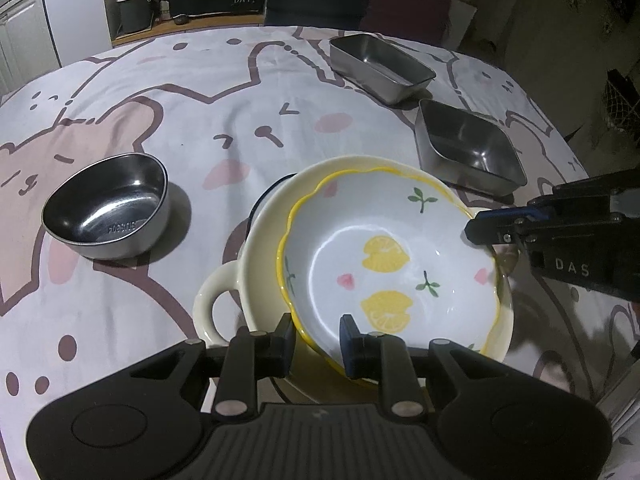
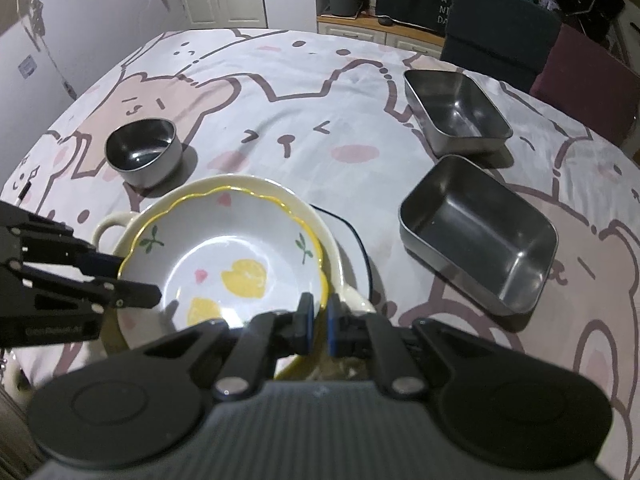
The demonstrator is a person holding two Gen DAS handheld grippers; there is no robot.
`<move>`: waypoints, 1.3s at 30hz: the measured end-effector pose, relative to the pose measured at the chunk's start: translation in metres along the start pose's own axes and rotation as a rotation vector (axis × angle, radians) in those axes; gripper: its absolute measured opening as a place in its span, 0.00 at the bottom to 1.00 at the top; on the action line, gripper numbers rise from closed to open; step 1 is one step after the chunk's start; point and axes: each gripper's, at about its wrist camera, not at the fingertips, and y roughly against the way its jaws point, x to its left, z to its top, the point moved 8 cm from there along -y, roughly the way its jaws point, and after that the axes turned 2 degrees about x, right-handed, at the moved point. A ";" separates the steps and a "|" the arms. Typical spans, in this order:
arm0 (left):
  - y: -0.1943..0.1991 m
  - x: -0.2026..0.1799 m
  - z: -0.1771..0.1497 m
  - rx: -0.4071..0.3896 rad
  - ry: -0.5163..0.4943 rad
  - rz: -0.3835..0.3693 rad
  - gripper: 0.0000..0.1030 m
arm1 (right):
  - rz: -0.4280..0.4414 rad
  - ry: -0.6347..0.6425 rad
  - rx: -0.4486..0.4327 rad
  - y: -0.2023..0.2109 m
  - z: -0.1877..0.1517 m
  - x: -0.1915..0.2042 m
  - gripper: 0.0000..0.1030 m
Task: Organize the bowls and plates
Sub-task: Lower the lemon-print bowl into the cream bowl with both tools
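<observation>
**Both grippers grip the lemon bowl over the cream dish**

The lemon bowl, white with a wavy yellow rim, sits tilted inside the cream dish, a larger dish with a loop handle, near the front of the tabletop with its bear-pattern cloth.

The left gripper has its fingers set either side of the lemon bowl's near rim, one inside and one outside, pinching it. The right gripper has its fingers almost pressed together on the opposite edge of the same bowl, clamping the thin rim between them.

Taking the lemon bowl as the landmark: the round steel bowl stands well apart on the left gripper's side, upright and alone on the cloth. Two steel trays lie on the right gripper's side and farther back; the square steel tray is near the bowl, and the long steel tray is beyond it, close to the tabletop's far edge. A dark cable runs out from under the cream dish.
</observation>
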 end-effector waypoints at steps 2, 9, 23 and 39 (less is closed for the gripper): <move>0.000 0.001 0.000 0.002 0.003 -0.003 0.24 | 0.002 -0.001 0.001 0.001 0.000 0.000 0.09; 0.003 0.000 -0.002 0.014 0.013 -0.012 0.26 | 0.050 -0.034 0.009 0.002 0.000 -0.003 0.17; 0.007 -0.003 -0.003 0.020 0.014 -0.011 0.31 | 0.107 -0.014 -0.007 0.009 -0.002 0.005 0.37; 0.029 -0.006 -0.002 -0.031 0.025 -0.023 0.51 | 0.129 -0.012 -0.020 0.017 -0.006 0.005 0.43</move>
